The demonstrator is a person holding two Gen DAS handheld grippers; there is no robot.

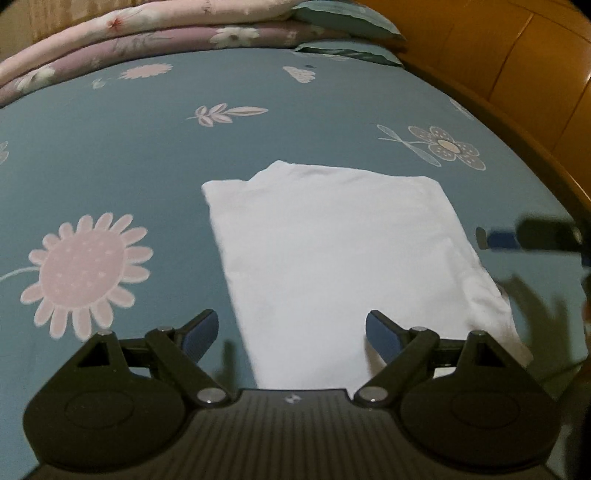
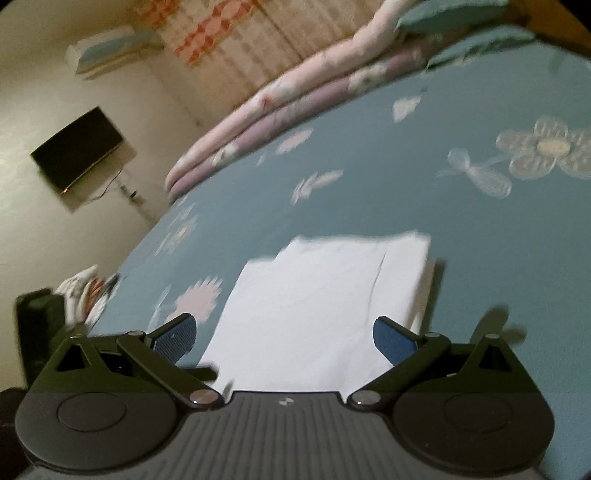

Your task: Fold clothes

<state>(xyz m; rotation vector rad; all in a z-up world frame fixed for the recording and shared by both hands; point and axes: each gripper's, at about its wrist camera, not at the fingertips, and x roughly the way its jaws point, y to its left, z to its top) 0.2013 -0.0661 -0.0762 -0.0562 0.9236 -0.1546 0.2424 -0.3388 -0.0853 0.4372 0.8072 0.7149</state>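
Note:
A white garment (image 1: 332, 251) lies folded into a flat rectangle on the blue flowered bed sheet (image 1: 147, 155). My left gripper (image 1: 291, 332) is open and empty, just above the garment's near edge. My right gripper (image 2: 284, 334) is open and empty over the near end of the same garment (image 2: 314, 302); that view is blurred by motion. A dark blurred finger of the right gripper (image 1: 517, 238) shows at the right edge of the left wrist view, beside the garment.
Folded pink and purple quilts (image 1: 147, 33) lie along the far side of the bed, with teal pillows (image 1: 343, 18). A wooden bed frame (image 1: 517, 110) runs along the right. A wall television (image 2: 77, 147) and crumpled clothes (image 2: 85, 291) show at the left.

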